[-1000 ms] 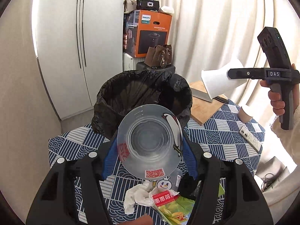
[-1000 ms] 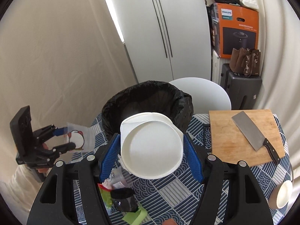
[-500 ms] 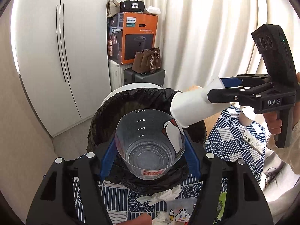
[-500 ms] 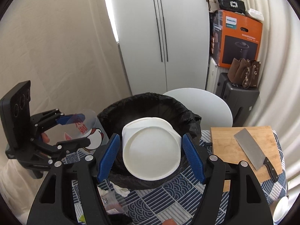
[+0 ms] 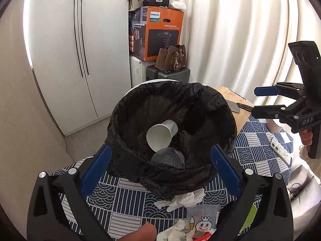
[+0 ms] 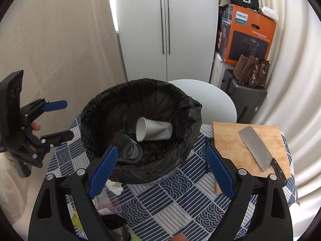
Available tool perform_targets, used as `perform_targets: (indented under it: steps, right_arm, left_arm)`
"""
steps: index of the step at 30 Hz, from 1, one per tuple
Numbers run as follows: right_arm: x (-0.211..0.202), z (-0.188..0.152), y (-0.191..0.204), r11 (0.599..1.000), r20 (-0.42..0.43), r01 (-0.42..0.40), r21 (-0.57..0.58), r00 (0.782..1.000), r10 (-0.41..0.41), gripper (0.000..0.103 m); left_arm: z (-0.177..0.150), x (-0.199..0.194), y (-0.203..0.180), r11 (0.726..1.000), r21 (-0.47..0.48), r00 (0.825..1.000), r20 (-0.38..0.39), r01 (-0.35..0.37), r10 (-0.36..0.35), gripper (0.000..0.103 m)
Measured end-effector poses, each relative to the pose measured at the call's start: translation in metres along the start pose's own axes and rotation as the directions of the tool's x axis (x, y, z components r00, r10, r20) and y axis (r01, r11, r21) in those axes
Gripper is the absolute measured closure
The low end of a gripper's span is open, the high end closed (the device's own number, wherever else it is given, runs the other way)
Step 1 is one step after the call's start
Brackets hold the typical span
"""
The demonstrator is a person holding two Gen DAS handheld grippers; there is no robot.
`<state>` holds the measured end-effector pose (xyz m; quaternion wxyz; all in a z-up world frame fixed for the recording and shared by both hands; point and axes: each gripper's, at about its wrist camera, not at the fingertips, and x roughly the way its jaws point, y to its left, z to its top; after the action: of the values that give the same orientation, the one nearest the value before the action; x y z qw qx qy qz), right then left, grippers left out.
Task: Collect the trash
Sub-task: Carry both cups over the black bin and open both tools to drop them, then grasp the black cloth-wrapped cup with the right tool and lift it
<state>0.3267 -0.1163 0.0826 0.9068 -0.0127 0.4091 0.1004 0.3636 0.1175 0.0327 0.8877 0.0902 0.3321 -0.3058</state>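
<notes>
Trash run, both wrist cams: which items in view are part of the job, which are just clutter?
Job:
- bin with black liner
- white paper cup, in the bin
- clear plastic cup, in the bin
- crumpled tissues on the table
- snack wrapper on the table

Lying about:
- cutting board
- cleaver on the board
- orange box
- brown handbag

Bright daylight through curtains, sharp focus, fisheye-bent edges

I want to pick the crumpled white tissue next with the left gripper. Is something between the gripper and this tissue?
Nothing visible blocks it. The left gripper, its jaws opening and empty, hangs over the near rim of the trash bin; the crumpled tissue lies uncovered on the tablecloth just below that rim, beside a printed wrapper.
</notes>
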Motion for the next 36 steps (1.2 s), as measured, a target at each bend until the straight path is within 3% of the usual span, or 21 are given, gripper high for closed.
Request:
perform_targets:
  steps: [15,27,36]
  right_arm:
    - [0.010,-0.065,-0.005,0.994,-0.174,-0.012,-0.106,0.985,-0.007,0.015]
    - [0.015,-0.104,-0.003,0.983,-0.262,-0.112,-0.146,0.962,0.071,0.015]
    - [0.022,-0.134,0.016,0.965,-0.324,-0.193,-0.180,0.937,0.127,0.015]
  left_arm:
    - [-0.045,-0.033,-0.012,0.984,-0.112,0.989,-0.073,-0.137,0.129,0.006]
    - [-0.082,-0.058,-0.038,0.955,-0.184,0.969,-0.124,-0.234,0.214,0.006]
    - [-0.113,-0.069,-0.051,0.926,-0.261,0.957,-0.168,-0.273,0.235,0.006]
